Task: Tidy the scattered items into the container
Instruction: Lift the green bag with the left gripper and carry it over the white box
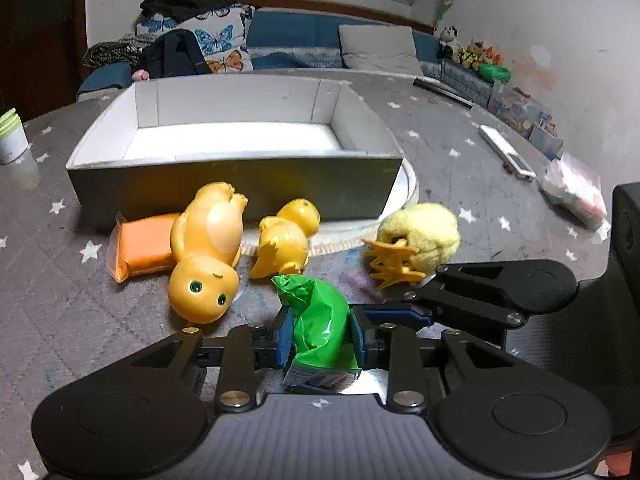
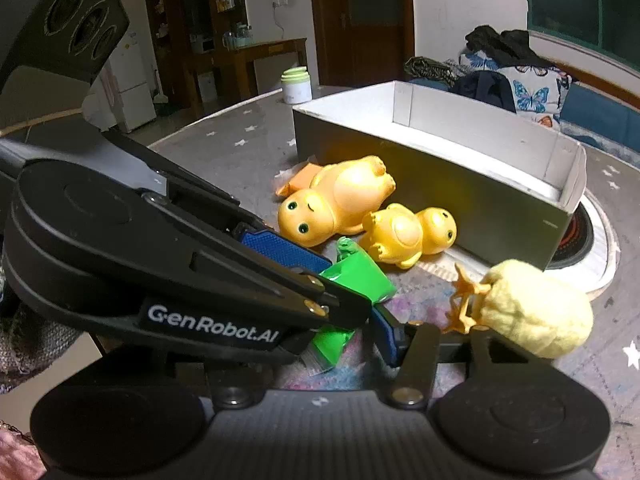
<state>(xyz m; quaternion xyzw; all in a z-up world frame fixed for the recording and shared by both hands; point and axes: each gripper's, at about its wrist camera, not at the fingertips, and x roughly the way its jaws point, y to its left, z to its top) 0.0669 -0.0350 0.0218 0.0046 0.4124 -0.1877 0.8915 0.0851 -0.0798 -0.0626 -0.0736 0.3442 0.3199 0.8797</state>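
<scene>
1. Through the left wrist camera we see our left gripper (image 1: 319,334) clenched on the green packet (image 1: 318,322), a blue pad pressing each side of it. The packet sits low over the grey star-print cloth (image 1: 80,312). Beyond it lie the large yellow figure (image 1: 208,252), the small yellow figure (image 1: 286,238) and an orange packet (image 1: 144,246), all just in front of the open box (image 1: 236,178). The fluffy yellow ball (image 1: 424,236) with its orange clip (image 1: 390,260) lies to the right, and the right gripper's fingers reach in beside the packet.

2. Through the right wrist camera, the left gripper (image 2: 344,300) crosses our view, holding the green packet (image 2: 358,276). Of our right gripper (image 2: 340,344) only one blue pad shows, so we cannot tell its state.
</scene>
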